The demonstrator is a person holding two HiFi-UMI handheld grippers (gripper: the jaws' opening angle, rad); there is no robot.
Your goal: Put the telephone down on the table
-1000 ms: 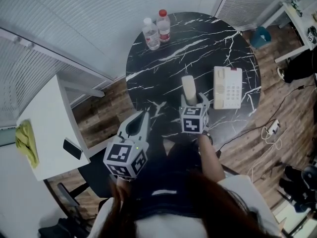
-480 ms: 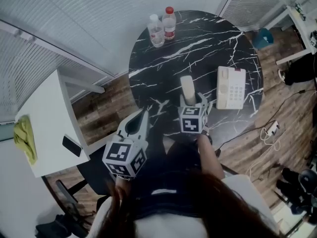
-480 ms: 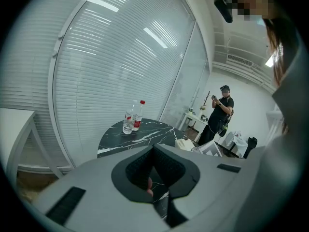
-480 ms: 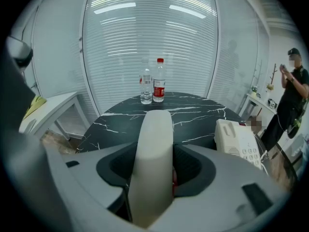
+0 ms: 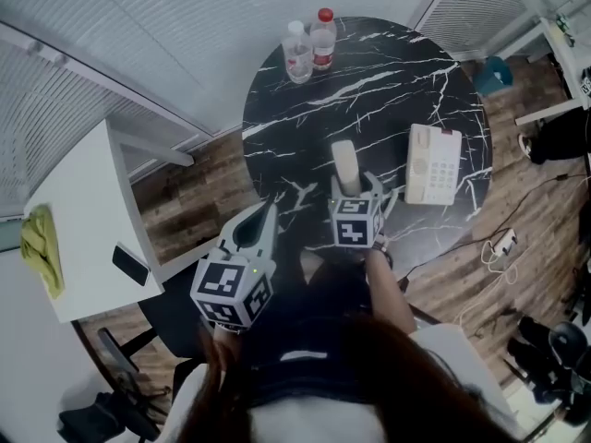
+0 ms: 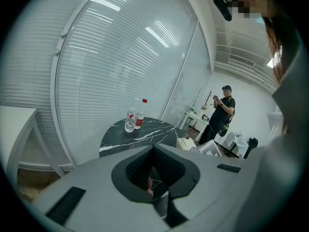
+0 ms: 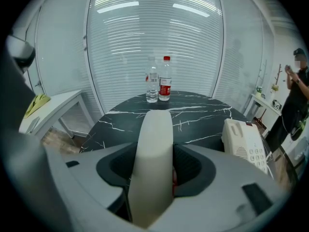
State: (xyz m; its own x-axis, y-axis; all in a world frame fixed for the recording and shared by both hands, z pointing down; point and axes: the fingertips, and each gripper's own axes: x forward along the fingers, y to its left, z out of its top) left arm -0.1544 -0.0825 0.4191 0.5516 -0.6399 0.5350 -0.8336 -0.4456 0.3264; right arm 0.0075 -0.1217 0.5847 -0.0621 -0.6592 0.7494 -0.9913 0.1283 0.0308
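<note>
A cream telephone handset (image 5: 344,164) stands upright over the near part of the round black marble table (image 5: 305,123). My right gripper (image 5: 356,188) is shut on its lower end. In the right gripper view the handset (image 7: 155,129) fills the gap between the jaws of that gripper (image 7: 155,164). The cream phone base (image 5: 434,164) with its keypad lies flat on the table to the right, with an empty cradle (image 7: 245,140). My left gripper (image 5: 266,214) hovers at the table's near-left edge, jaws together with nothing in them (image 6: 154,149).
Two water bottles (image 5: 310,42) stand at the table's far edge. A white side table (image 5: 88,220) at the left carries a yellow cloth (image 5: 35,247) and a dark flat object (image 5: 130,265). Cables (image 5: 499,245) lie on the wood floor at the right. A person (image 6: 220,114) stands beyond.
Both grippers keep their places and the handset stays in the right one. Only the head view has drifted a little, which shifts the table slightly right in the picture.
</note>
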